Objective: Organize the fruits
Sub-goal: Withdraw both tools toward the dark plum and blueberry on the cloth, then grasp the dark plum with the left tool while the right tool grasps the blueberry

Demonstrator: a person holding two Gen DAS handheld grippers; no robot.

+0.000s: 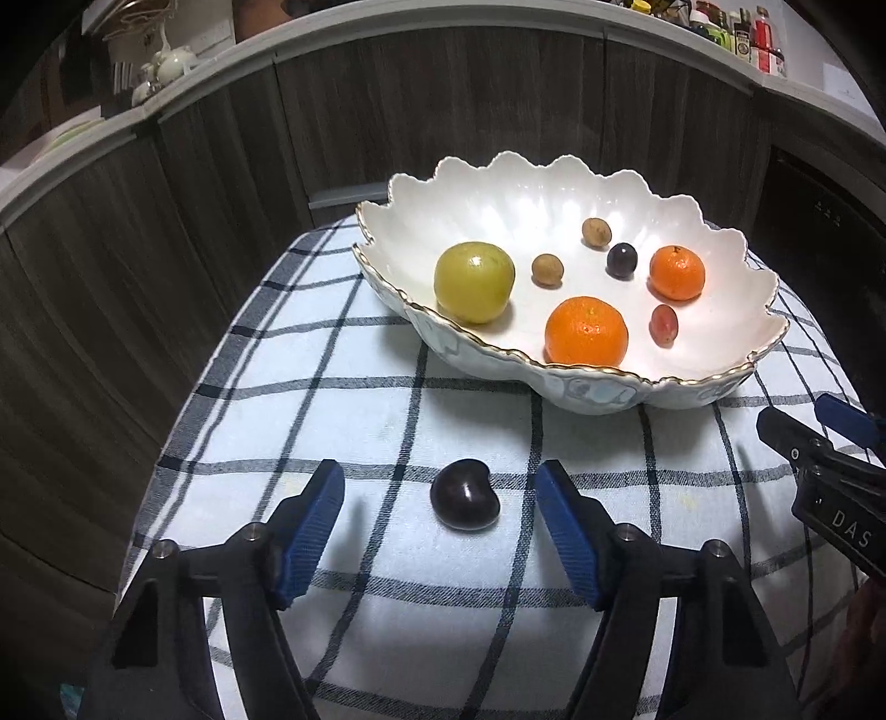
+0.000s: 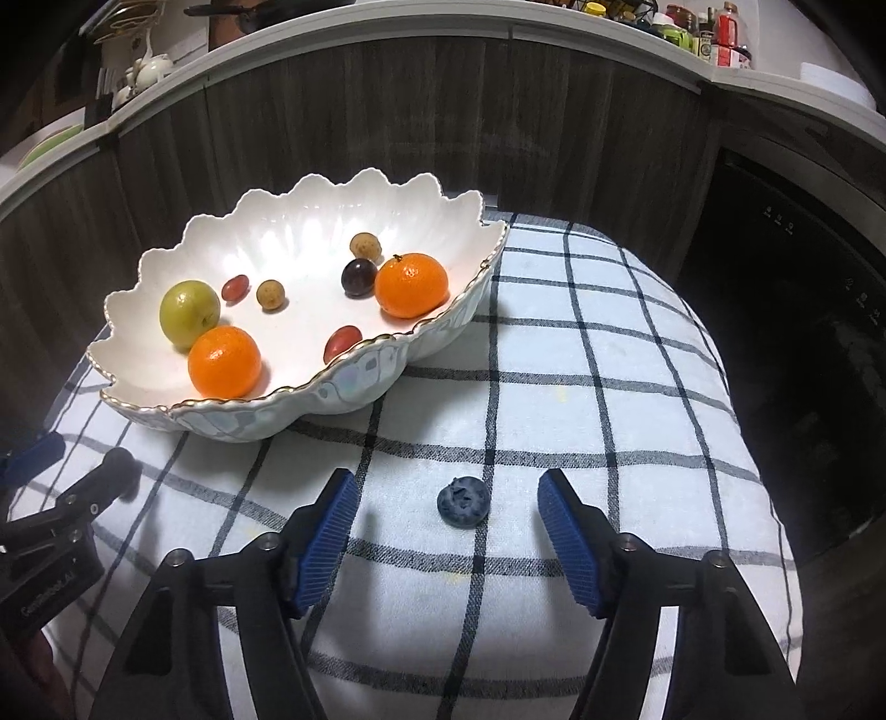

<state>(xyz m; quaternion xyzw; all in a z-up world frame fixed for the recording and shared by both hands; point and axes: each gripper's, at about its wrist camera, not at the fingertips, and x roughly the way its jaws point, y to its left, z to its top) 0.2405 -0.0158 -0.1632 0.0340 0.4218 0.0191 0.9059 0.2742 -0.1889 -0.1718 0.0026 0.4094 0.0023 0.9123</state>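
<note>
A dark cherry (image 1: 465,494) lies on the checked cloth between the blue pads of my left gripper (image 1: 440,493), which stands open with a gap on each side of the fruit. In the right wrist view a blueberry (image 2: 463,502) lies the same way between the pads of my right gripper (image 2: 446,501), open and clear of it. Behind both stands a white scalloped bowl (image 1: 720,266) holding a green fruit (image 1: 474,281), two mandarins (image 1: 586,331), a dark grape (image 1: 621,260), red grapes (image 2: 342,340) and two small brown fruits (image 1: 547,270).
The cloth (image 2: 581,343) covers a small rounded table with edges close on the left and right. Dark wooden cabinet fronts (image 1: 443,111) rise behind it, under a counter with bottles (image 1: 767,39) and teaware (image 1: 166,61). A dark appliance (image 2: 803,332) stands at the right.
</note>
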